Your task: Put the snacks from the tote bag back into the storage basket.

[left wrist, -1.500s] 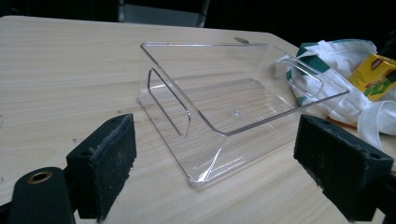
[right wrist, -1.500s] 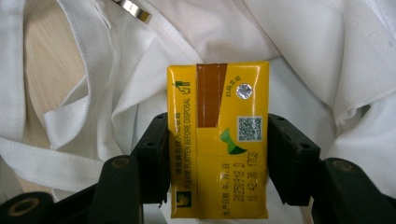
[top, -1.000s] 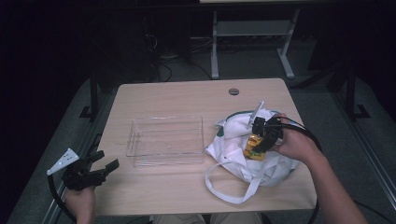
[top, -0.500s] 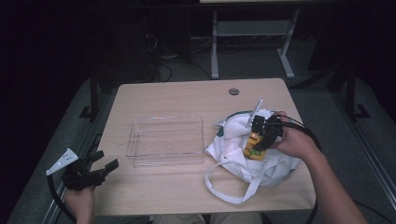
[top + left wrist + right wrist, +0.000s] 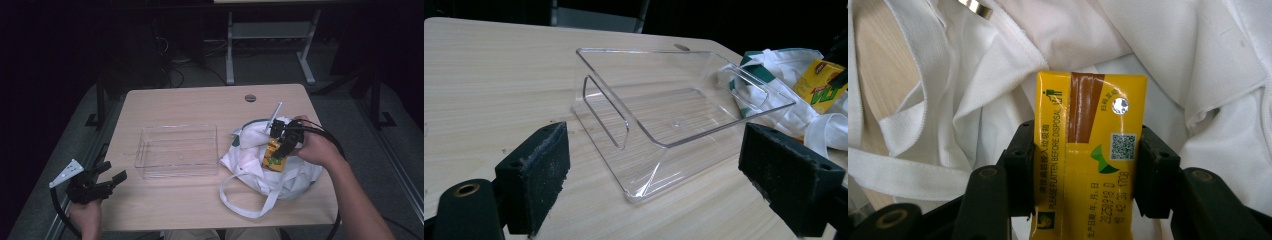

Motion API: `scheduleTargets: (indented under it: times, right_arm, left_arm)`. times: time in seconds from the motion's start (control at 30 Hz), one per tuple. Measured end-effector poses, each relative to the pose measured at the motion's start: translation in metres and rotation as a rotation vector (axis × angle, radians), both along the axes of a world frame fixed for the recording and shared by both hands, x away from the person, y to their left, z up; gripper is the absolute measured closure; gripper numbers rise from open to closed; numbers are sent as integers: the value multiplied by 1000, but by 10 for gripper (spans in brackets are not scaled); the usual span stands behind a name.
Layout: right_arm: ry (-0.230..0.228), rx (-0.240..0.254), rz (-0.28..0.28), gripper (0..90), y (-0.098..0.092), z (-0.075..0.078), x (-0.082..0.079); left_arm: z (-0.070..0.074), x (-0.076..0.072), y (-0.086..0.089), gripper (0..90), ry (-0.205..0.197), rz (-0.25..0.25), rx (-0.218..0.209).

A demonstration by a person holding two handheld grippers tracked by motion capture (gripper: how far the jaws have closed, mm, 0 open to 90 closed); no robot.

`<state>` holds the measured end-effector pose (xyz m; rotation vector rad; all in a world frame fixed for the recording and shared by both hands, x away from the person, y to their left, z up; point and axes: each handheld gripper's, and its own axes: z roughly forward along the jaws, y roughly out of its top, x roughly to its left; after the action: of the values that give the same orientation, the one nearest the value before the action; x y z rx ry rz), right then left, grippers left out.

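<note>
A yellow drink carton stands between the black pads of my right gripper, which press on both its sides. The jaws have just been closing on it. From above, the carton and the right gripper sit over a crumpled white cloth bag at the table's right. My left gripper rests open at the front left corner of the table. In its own view the left gripper has nothing between its pads and faces a clear plastic box.
The clear box lies empty at the middle of the wooden table, just left of the bag. The bag's long strap loops toward the front edge. A round grommet sits at the far edge.
The right hand has shifted very slightly over the bag with the carton. The left hand and the box have stayed where they were.
</note>
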<state>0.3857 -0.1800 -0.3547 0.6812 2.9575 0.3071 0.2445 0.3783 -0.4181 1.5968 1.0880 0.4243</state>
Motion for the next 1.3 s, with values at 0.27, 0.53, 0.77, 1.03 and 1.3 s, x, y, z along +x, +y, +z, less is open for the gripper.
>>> scheduleTargets:
  times: [0.27,0.53,0.77,1.03,1.3]
  right_arm:
    - [3,14,-10,518,0,12,-2]
    - [-6,20,-2,519,1,30,-2]
    - [-12,23,3,519,4,45,-3]
    - [-23,30,20,519,13,61,-3]
    - [-35,35,43,520,25,74,-1]
  left_arm:
    - [0,-1,0,125,-3,4,0]
    - [0,-1,0,125,-5,7,-4]
    - [1,-1,-1,125,-6,8,-6]
    - [1,-1,0,125,-6,10,-4]
    - [1,-1,1,125,-7,11,-5]
